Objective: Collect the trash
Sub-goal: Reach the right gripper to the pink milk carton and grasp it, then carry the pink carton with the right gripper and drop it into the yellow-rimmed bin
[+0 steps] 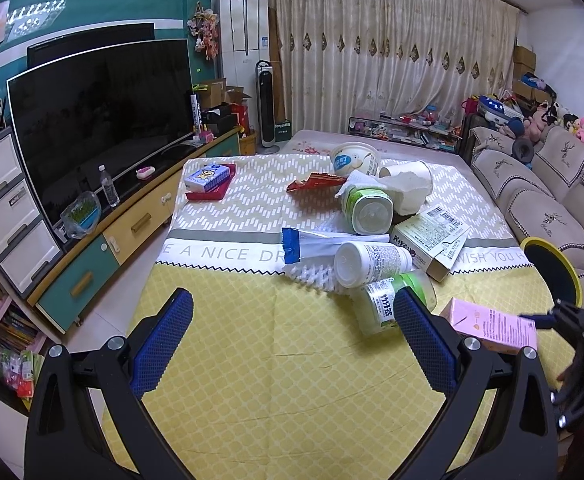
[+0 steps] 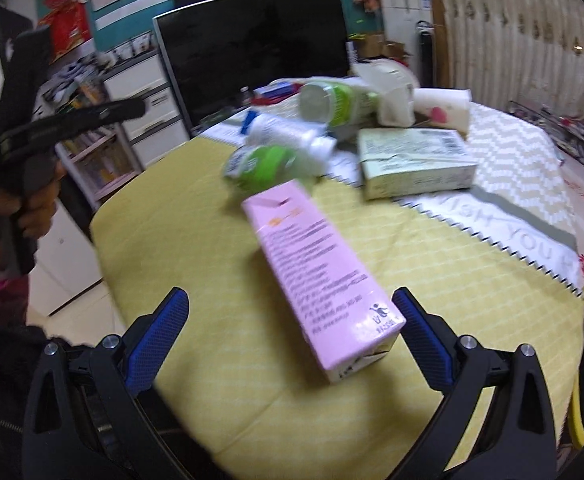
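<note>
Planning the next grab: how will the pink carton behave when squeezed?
The pink carton lies flat with broad faces, so it probably won't roll. It looks like thin, likely empty card, so light and apt to dent. The open right gripper straddles its end.

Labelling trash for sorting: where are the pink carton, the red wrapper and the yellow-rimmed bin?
pink carton (image 2: 315, 276), right wrist view, printed side panel
red wrapper (image 1: 315, 182), left wrist view, middle
yellow-rimmed bin (image 1: 571, 270), left wrist view, rim

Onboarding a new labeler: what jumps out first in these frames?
The pile of trash mid-table: toppled green-and-white bottles, a torn paper cup and a red wrapper. Nearer, a pink carton lies between the open fingers of the right hand-held gripper. The left hand-held gripper is open, empty.
</note>
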Demonstrator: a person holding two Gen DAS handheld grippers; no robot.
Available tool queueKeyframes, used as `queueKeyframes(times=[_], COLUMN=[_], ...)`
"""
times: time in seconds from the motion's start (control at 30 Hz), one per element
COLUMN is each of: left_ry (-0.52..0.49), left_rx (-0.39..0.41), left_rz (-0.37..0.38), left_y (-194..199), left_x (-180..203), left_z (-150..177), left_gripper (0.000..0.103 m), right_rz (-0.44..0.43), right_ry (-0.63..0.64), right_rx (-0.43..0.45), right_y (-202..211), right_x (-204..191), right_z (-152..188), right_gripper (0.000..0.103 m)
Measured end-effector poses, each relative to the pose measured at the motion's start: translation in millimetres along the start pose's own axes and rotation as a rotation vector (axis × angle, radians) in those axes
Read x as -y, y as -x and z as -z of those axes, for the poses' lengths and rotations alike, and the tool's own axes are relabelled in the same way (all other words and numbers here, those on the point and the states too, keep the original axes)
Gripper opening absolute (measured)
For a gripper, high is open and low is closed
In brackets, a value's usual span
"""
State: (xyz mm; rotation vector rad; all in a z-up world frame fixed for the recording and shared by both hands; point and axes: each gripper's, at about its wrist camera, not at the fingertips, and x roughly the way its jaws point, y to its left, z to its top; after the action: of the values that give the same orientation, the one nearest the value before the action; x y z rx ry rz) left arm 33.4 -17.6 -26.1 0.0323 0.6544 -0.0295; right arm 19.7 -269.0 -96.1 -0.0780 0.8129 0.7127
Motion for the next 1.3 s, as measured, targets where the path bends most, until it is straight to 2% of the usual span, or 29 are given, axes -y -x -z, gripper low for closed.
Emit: queueKeyframes(times=[0.17,0.27,0.4,0.57,0.63,0.67,0.7,1.07,1.17,1.3], left_ry=[0.005,0.000,0.005,0.010,0.011,0.010,0.010,0.002,-0.007,-0.011], left_rx=[0.000,-0.001,0.000,-0.005,-0.006,-0.007,-0.008,-0.014,-0.016,-0.012], left_rz=[0.004,0.004,0.003,0.002,0.003,0.003,0.003,0.007,0.008,0.009], left_y=[-1,0,-1,-2,-2,-2,-3,-7,-7,-8], left_x=[-1,0,-1,-2,-3,-3,-3,-2,2,3], left_z=[1,2,3,3,3,3,3,4,5,3], left_gripper=[0.099,0.099,0.099,0.099,0.099,0.099,0.099,0.099,0.099,0.099], right_rz=[0.025,0.078,0.115,0.157,0.184,0.187,0.185,0.230,0.283,0.421], right_ry=[-0.030,-0.049,-0.055,-0.070,-0.092,-0.116,-0.140,-0.202,-0.240,-0.348], right_rx=[0.026,0.027,0.010,-0.021,-0.031,-0.028,-0.022,0.044,0.083,0.155], right_y=[3,0,-7,-17,-21,-21,-21,0,14,48], right_x=[-11,-15,-19,-20,-16,-12,-8,5,18,57], right_z=[7,8,6,6,6,7,7,12,14,19], right_gripper=[0.097,0.095,0.080,0.065,0.054,0.043,0.038,0.037,0.037,0.037])
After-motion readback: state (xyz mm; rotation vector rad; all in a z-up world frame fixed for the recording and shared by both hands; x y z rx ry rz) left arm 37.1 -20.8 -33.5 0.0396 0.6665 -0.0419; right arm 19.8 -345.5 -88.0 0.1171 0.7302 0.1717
